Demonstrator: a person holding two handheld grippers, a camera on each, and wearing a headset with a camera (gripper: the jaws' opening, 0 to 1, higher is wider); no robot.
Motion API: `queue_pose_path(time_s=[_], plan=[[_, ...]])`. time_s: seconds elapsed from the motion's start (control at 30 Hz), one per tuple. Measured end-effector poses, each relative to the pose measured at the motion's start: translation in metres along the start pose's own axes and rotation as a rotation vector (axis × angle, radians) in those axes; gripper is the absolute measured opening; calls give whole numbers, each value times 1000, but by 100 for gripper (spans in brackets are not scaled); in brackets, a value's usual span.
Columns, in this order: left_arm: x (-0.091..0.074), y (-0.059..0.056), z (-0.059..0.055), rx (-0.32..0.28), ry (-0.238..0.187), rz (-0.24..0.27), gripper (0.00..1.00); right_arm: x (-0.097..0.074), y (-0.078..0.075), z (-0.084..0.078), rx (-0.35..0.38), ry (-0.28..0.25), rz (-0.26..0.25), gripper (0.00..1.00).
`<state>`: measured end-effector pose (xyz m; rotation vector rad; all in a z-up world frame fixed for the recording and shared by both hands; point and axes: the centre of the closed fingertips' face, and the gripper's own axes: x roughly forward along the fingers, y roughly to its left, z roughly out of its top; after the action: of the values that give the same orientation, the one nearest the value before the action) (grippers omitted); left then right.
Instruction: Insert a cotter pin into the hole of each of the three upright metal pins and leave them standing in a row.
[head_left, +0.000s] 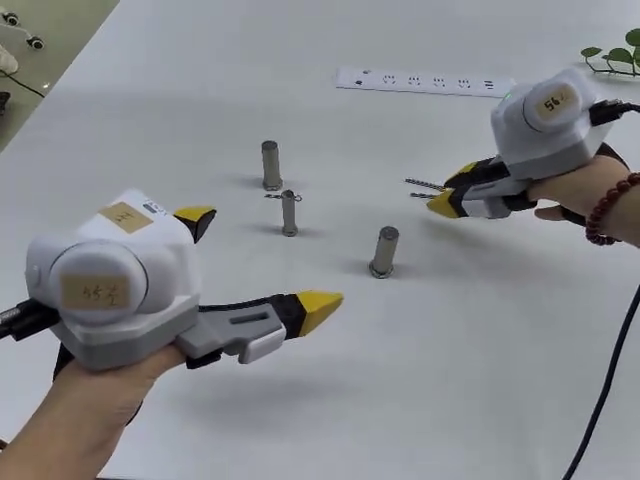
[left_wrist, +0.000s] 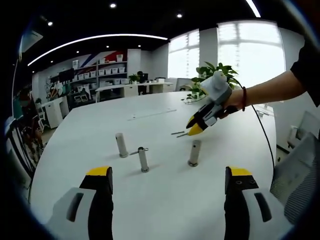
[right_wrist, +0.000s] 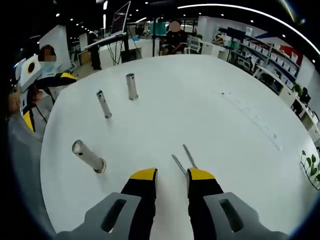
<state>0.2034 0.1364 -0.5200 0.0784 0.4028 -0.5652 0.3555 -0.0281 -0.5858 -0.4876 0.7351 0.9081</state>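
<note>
I work over a broad white table that runs from the near edge to the far side of the head view. At near left my left gripper hangs above the tabletop with its yellow-tipped jaws spread wide and nothing between them. Its own view looks out between those jaws at the row of pins. At far right my right gripper is raised off the table, its jaws drawn close and clamped on the held cotter pin, whose two thin legs point left toward the row. The right gripper view shows those legs jutting out ahead of the tips. A white power strip lies flat on the far side, and a green plant sits at the far right corner. Three metal pins stand on the table between the grippers, in a slanting line from far left to near right: the far pin, the middle pin just beside it, and the near pin farther off to the right. The fitted cotter pin crosses the top of the middle pin, while the tops of the other two are bare
</note>
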Motion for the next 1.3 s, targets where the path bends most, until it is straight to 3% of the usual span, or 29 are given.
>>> queue_pose_path(time_s=[0.37, 0.6, 0.7, 0.93, 1.1, 1.17, 1.3], plan=[[-2, 6, 0, -18, 0, 11, 88, 19, -12, -13, 49, 82, 11, 15], [-2, 5, -2, -23, 11, 3, 85, 17, -15, -15, 27, 119, 18, 11], [0, 3, -8, -27, 42, -8, 84, 14, -14, -17, 10, 148, 26, 10], [0, 3, -7, -29, 35, -12, 83, 11, -10, -22, -2, 216, 65, 9], [1, 4, -7, -31, 31, -9, 83, 10, -5, -24, -87, 275, 85, 3], [1, 4, -8, -28, 38, -8, 83, 9, 0, -25, -174, 298, 89, 0], [1, 4, -9, -22, 48, -9, 83, 12, -2, -25, -173, 313, 83, 0]])
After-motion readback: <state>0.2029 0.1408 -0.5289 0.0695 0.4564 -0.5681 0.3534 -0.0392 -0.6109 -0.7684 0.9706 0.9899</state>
